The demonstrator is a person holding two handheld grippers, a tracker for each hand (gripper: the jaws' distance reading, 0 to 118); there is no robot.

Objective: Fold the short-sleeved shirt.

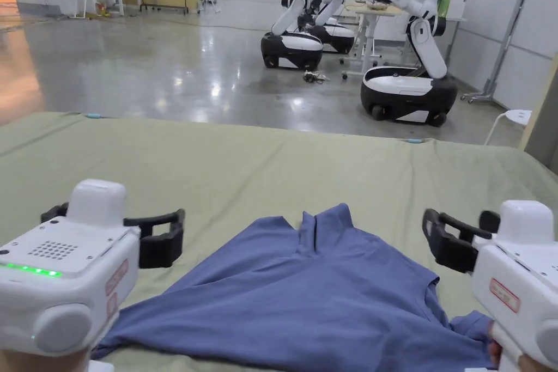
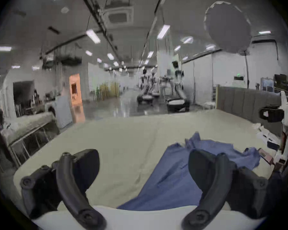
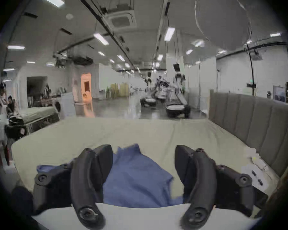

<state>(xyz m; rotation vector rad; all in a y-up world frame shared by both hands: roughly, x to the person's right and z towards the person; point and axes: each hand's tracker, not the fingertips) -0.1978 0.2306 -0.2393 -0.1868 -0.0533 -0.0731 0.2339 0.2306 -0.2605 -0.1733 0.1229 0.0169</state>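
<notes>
Blue short-sleeved shirt lies on the bed's olive-green sheet, near my edge, roughly centred between my two hands. It is spread but not flat: a raised crease runs through the far middle, and the cloth bunches at the near right corner. I cannot tell which end is collar and which is hem.

My left gripper hangs above bare sheet just left of the shirt, jaws released and wide apart, nothing between them. In the left gripper view the shirt's left edge runs under its right jaw, so it looks lined up with that side of the garment.

My right gripper mirrors it off the shirt's right side, jaws likewise spread and empty, not touching cloth.

Judgement: both are held apart and level, flanking the shirt, so each can take one edge at once. No fold is made yet. The bunched right corner probably needs smoothing first.

Padded headboard borders the bed at my right; wheeled robots stand on the floor beyond.
</notes>
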